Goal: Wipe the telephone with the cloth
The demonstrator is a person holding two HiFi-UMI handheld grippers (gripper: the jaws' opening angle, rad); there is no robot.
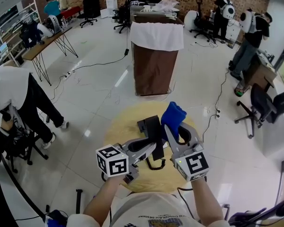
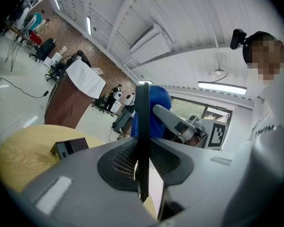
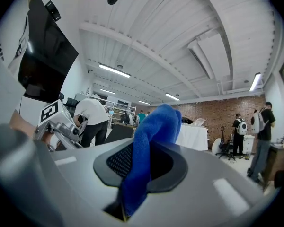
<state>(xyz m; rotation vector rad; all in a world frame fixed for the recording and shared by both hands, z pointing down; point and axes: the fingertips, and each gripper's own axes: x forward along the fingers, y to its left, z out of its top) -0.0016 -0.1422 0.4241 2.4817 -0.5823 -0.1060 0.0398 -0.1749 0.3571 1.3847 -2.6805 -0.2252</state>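
**Cloth in the right tool, telephone in the left, wipe not yet begun**

Your left tool (image 2: 142, 174) is clamped narrow on the telephone (image 1: 155, 134), a thin black slab that stands upright and edge-on between the jaws, above the round counter (image 1: 120, 126); your right tool (image 3: 132, 183) is closed on the blue cloth (image 1: 173, 116), whose free end bunches up past the jaws, just beside the telephone; whether cloth and telephone touch, I cannot tell.

The telephone looks like stiff, smooth plastic, light enough for one tool; I judge it liable to pivot or slip under a sideways rub, so grip it across its thin edges and low down, leaving the broad faces free; its curly cord (image 1: 154, 166) lies on the counter below and may tug if you lift far.

The cloth is soft, limp and light; it will fold around corners but gives no push of its own, so hold it near the bunch and press with the wad that stands out of the jaws, not with the pads.

Count: one cloth; two tools, both occupied; one held telephone slab; one black block (image 2: 68, 148) lying apart on the counter, probably the set's other part; one cord; one counter.
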